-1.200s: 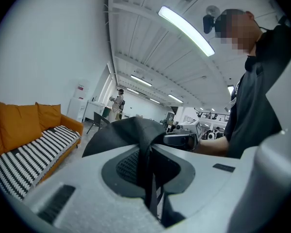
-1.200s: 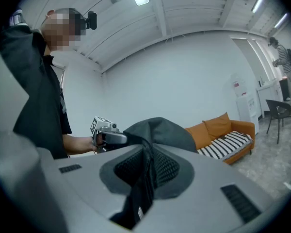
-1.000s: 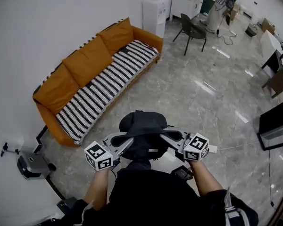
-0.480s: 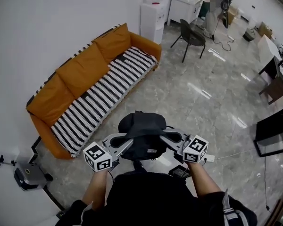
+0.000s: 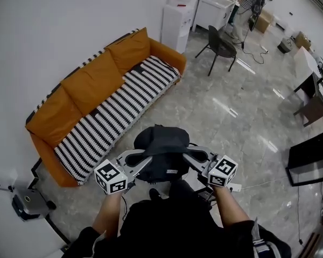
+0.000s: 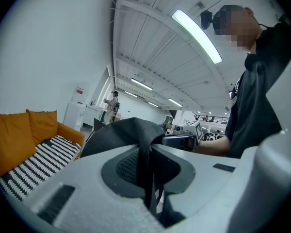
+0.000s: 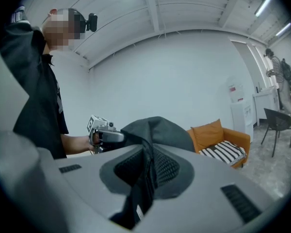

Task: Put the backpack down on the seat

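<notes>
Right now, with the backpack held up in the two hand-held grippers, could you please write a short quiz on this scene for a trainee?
1. True or false: the backpack already lies on the sofa.
2. What is the left hand-held gripper shut on? A) the backpack B) a cushion C) nothing
3. Fill in: the seat cover on the sofa has black and white ____.

Key: 1 false, it hangs between both grippers above the floor; 2 A; 3 stripes.
</notes>
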Demonstrator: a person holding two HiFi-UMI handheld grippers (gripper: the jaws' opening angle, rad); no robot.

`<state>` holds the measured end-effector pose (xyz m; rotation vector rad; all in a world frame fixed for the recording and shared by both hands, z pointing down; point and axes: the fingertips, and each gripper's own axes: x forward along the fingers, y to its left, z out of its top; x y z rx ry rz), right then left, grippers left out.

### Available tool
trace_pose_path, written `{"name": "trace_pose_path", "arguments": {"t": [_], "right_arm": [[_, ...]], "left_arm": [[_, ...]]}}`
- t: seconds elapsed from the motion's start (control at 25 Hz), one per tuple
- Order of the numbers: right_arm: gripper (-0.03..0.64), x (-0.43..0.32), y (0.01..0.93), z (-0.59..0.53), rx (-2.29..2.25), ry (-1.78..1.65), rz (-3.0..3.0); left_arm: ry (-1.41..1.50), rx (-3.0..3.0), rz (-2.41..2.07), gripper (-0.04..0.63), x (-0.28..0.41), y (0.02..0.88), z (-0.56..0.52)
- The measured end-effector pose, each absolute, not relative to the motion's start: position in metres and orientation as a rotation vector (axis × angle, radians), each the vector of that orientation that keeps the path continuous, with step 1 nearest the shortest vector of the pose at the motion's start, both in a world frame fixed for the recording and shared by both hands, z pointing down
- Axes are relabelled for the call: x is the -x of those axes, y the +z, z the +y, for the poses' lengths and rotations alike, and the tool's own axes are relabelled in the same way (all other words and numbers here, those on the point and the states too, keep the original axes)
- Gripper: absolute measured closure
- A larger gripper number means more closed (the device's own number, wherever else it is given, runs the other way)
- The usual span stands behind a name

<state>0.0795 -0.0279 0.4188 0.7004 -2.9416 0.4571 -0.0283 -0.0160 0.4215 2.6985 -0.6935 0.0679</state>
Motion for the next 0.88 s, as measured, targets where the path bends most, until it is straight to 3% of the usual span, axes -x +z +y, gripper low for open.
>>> {"name": "trace_pose_path", "arguments": {"t": [0.88], "right_arm": [[0.566, -0.109, 0.417, -0.22, -0.563, 0.439, -3.007]], "left_arm": [[0.101, -2.636, -0.831, 0.554, -0.002, 0.418, -0.197]]}}
